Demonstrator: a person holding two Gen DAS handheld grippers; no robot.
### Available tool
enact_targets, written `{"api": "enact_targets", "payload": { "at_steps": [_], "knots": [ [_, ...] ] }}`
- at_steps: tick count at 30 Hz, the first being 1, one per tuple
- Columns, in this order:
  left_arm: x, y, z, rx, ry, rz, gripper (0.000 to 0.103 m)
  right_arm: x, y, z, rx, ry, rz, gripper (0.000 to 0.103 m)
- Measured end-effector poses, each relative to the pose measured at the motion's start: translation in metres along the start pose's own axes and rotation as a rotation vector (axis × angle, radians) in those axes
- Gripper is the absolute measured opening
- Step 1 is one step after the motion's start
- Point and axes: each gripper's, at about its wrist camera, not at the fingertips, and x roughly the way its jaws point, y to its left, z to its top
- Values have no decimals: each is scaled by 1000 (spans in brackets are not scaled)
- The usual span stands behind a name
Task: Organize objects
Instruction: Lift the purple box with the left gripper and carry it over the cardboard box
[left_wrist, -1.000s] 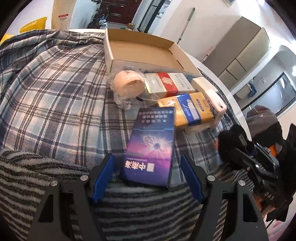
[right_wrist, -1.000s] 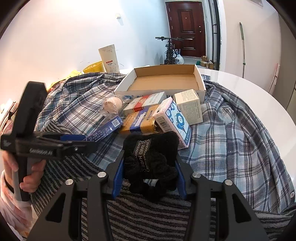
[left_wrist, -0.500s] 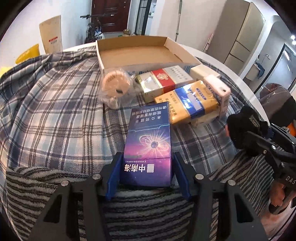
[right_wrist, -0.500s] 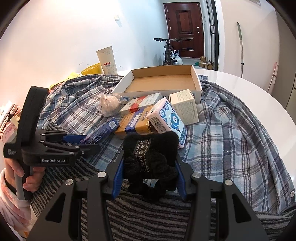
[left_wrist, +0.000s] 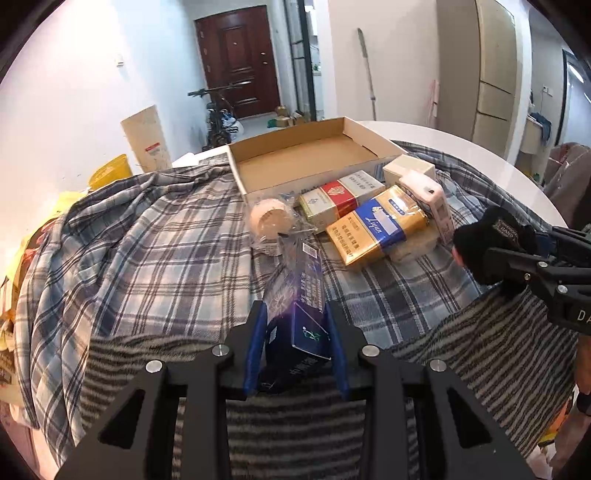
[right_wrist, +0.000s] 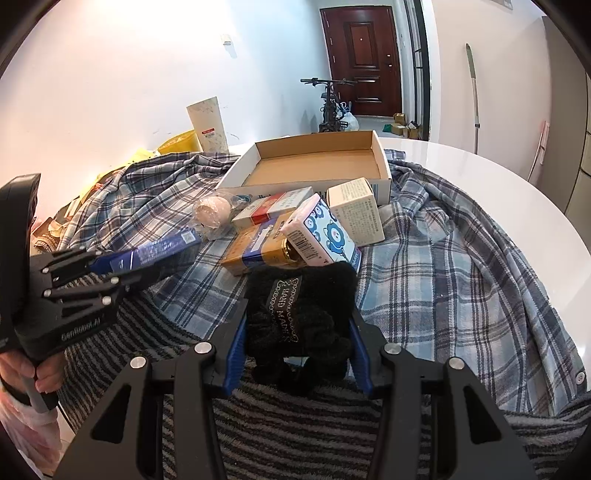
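While my left gripper (left_wrist: 295, 325) has its jaws clamped on the tilted blue carton (left_wrist: 295, 295), my right gripper (right_wrist: 297, 332) squeezes the black knit bundle (right_wrist: 299, 310).

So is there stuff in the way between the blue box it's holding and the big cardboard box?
Yes. The left gripper holds the blue box, and between it and the open cardboard box lie the wrapped round thing and the red and white pack, right against the box's front wall. Going over them looks possible.
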Motion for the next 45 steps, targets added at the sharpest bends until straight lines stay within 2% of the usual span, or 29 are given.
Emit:
{"api": "enact_targets", "payload": {
  "at_steps": [7,13,18,24,30,34,36,39,41,45],
  "knots": [
    [-34,13,-3,-132,-53,-69,24,-8,-2,-1,9,-13,-2,47],
    [-48,16,-8,-199,-76,-142,24,-14,-3,-3,22,-24,-2,47],
    [-54,17,-3,-215,-96,-136,23,-20,-3,1,22,-43,-10,47],
    [-74,17,11,-218,-176,-110,23,-40,-3,17,27,-115,-35,47],
    [-96,20,44,-214,-289,-58,23,-57,3,43,-4,-192,-64,47],
    [-108,24,73,-214,-353,-53,24,-79,16,87,-68,-303,-107,47],
    [-112,28,89,-227,-364,-74,24,-85,20,106,-84,-341,-118,47],
    [-112,34,111,-253,-397,-43,24,-87,23,122,-88,-364,-124,47],
    [-108,38,121,-272,-401,-35,24,-86,24,143,-90,-391,-135,47],
    [-101,43,134,-295,-396,-49,24,-83,25,160,-77,-413,-146,47]
  ]
}}
